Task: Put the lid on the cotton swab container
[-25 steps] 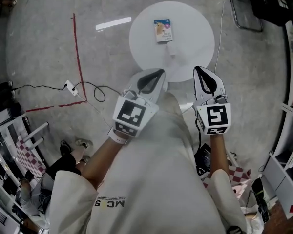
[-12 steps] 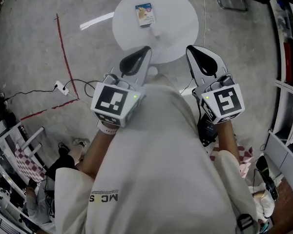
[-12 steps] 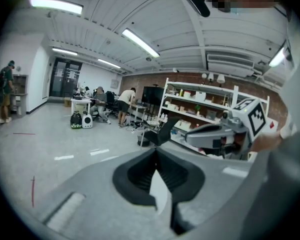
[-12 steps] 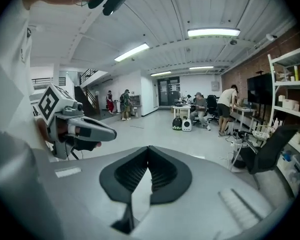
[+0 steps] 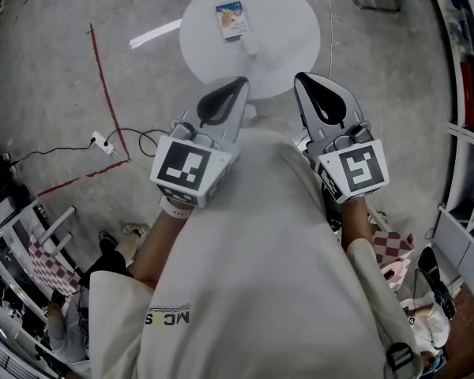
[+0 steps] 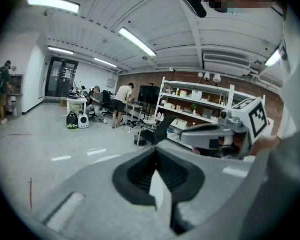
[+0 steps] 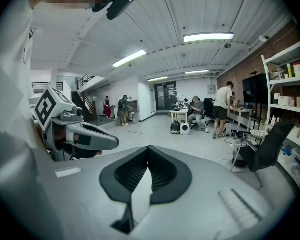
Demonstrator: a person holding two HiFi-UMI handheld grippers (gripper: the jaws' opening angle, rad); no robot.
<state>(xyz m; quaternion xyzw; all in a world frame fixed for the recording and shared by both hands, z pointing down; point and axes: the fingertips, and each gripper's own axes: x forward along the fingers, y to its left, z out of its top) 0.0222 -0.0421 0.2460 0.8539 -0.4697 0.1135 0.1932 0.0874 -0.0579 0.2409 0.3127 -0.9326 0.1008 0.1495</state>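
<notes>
Left gripper [image 5: 238, 81] and right gripper [image 5: 302, 77] raised side by side at chest height, well above round table [image 5: 292, 46], touching nothing. Both clenched and empty: ribbed black pads meet at tips, grey matte shells, marker cubes behind. Cotton swab container [image 5: 231, 19] on far part of smooth white tabletop: small rectangular box, printed face up. Pale elongated piece [image 5: 250, 44] just beside it, possibly lid, too small to confirm. Grey glossy floor [image 5: 47, 93] with thin red tape line [image 5: 103, 93].
</notes>
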